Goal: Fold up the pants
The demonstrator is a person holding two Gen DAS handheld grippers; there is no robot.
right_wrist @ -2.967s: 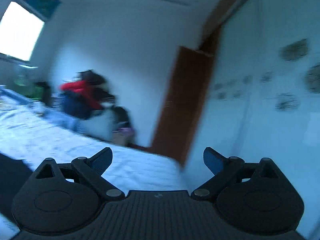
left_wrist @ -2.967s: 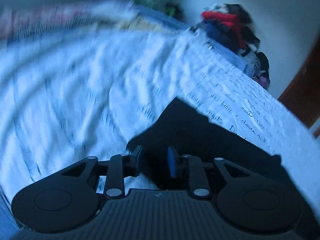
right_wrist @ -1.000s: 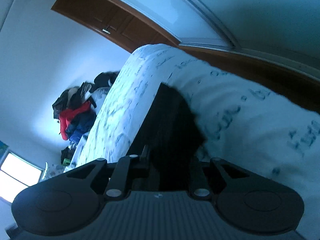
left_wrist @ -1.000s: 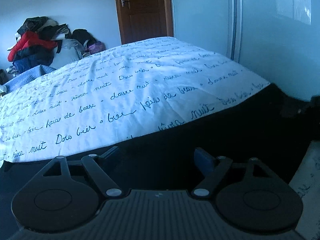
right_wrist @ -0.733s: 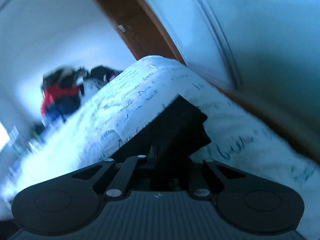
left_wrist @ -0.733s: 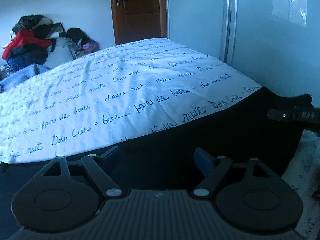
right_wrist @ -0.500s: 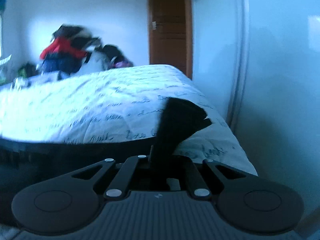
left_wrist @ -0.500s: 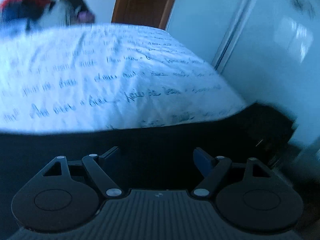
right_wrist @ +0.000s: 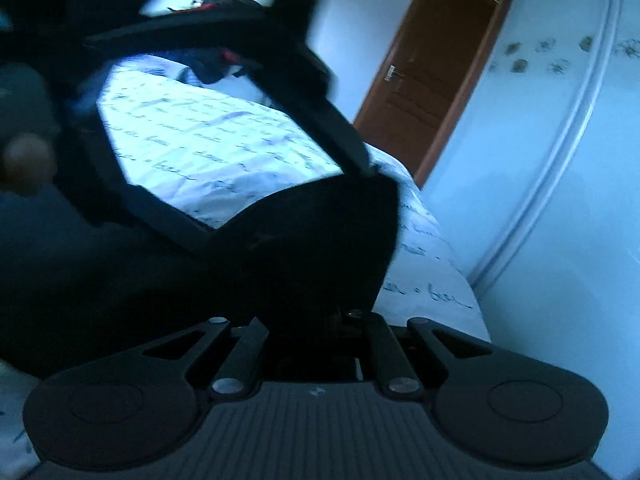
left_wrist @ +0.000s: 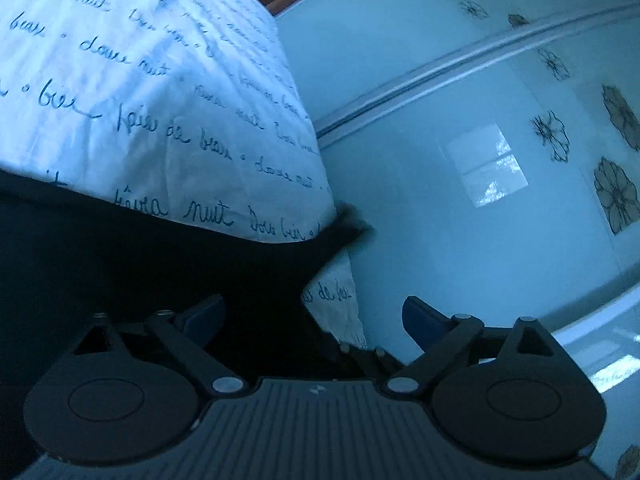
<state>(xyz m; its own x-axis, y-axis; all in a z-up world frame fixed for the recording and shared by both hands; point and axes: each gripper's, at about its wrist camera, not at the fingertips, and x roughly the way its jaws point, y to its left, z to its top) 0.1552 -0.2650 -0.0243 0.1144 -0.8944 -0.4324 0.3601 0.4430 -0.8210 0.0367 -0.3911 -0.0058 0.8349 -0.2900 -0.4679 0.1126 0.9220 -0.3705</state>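
One gripper (right_wrist: 316,320) on pants (right_wrist: 312,240)

Our right claw (right_wrist: 316,340) is clamped on the black pants (right_wrist: 280,248), which billow up toward 11 o'clock. Behind them lies the script-printed bedsheet (right_wrist: 208,152); a brown door (right_wrist: 432,80) stands at 1 o'clock.

pants (left_wrist: 120,264) | black | draped along bed edge | one end raised
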